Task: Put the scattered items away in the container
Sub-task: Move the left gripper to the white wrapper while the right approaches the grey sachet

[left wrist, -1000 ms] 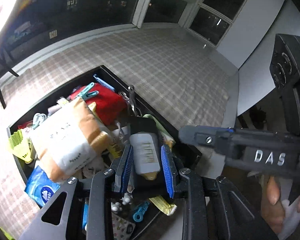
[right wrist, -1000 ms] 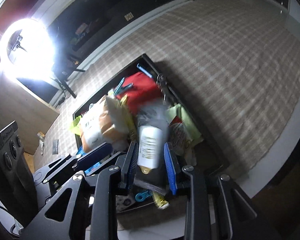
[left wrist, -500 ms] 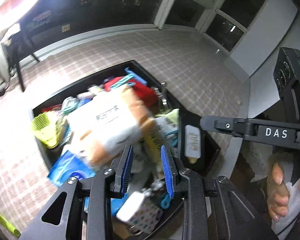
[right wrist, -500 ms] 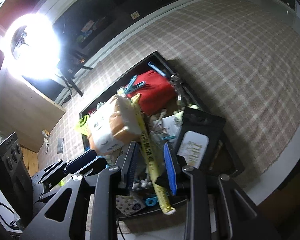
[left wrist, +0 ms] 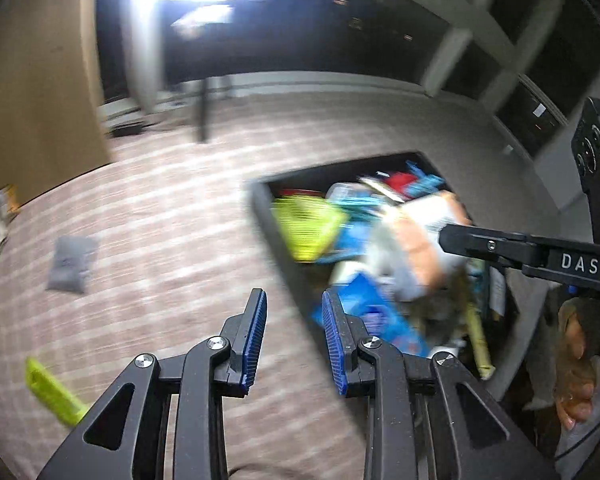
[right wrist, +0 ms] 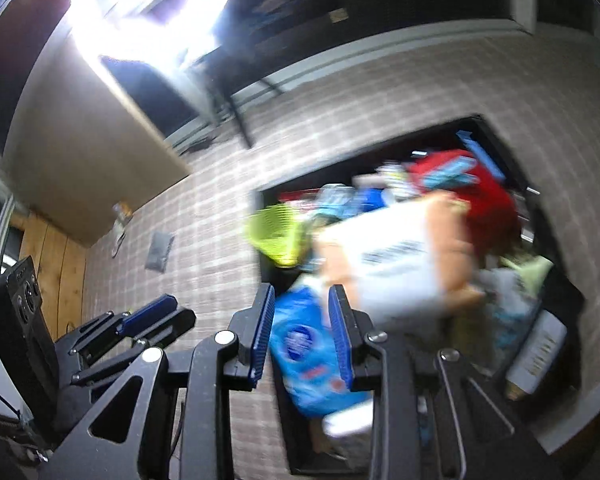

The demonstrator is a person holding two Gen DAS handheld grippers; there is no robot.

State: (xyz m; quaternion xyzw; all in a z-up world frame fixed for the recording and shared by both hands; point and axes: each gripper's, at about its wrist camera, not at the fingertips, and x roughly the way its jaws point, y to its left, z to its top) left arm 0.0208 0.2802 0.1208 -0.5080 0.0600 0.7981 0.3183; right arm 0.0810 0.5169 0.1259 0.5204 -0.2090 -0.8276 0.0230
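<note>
Nearest, the left gripper (left wrist: pixel 292 340) hangs with its blue-padded jaws parted and nothing between them, over the checked beige tablecloth (left wrist: pixel 172 240) just left of the black rectangular container (left wrist: pixel 278 240). The right gripper (right wrist: pixel 300 336) is likewise released and empty, above that container's near left corner, over a blue tissue pack (right wrist: pixel 308 352) inside. The container is heaped: a white-and-tan packet (right wrist: pixel 396 256), a lime-green plastic basket (right wrist: pixel 278 236), a red pouch (right wrist: pixel 488 200). Left of the container, on the cloth, lie a flat lime-green strip (left wrist: pixel 50 392) and, farther off, a small grey packet (left wrist: pixel 71 264). Beyond the container are a beige wall panel (left wrist: pixel 32 100), dark windows and a glaring lamp (right wrist: pixel 152 4).
</note>
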